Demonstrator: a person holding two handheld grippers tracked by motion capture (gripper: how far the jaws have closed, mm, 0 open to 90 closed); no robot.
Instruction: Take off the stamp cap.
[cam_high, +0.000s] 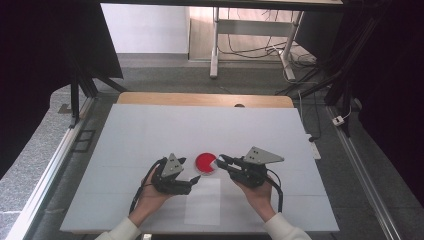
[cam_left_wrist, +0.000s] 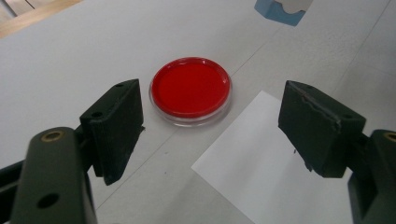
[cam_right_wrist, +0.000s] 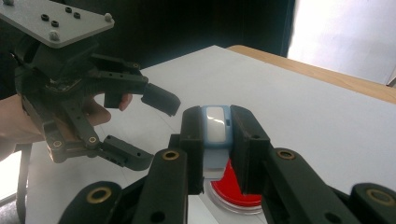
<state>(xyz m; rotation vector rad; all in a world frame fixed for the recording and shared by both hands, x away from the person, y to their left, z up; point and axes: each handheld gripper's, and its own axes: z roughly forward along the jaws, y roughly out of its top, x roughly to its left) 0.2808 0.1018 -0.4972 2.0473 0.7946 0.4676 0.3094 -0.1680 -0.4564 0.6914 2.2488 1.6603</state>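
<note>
Red dish (cam_left_wrist: 190, 89) beside white paper (cam_left_wrist: 271, 163), nothing between them

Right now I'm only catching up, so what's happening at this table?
A person works two handheld grippers over a white table. The right gripper is shut on a small blue-and-white stamp, held just above a round red ink pad. The left gripper is open and holds nothing, near the pad and over the edge of a white sheet of paper.

On the table (cam_high: 150, 130) I count one round red ink pad (cam_high: 205, 162), one sheet of white paper (cam_high: 203, 202), and one small blue-and-white stamp (cam_right_wrist: 215, 135). Two black grippers, the left gripper (cam_high: 195, 180) and the right gripper (cam_high: 218, 161).
</note>
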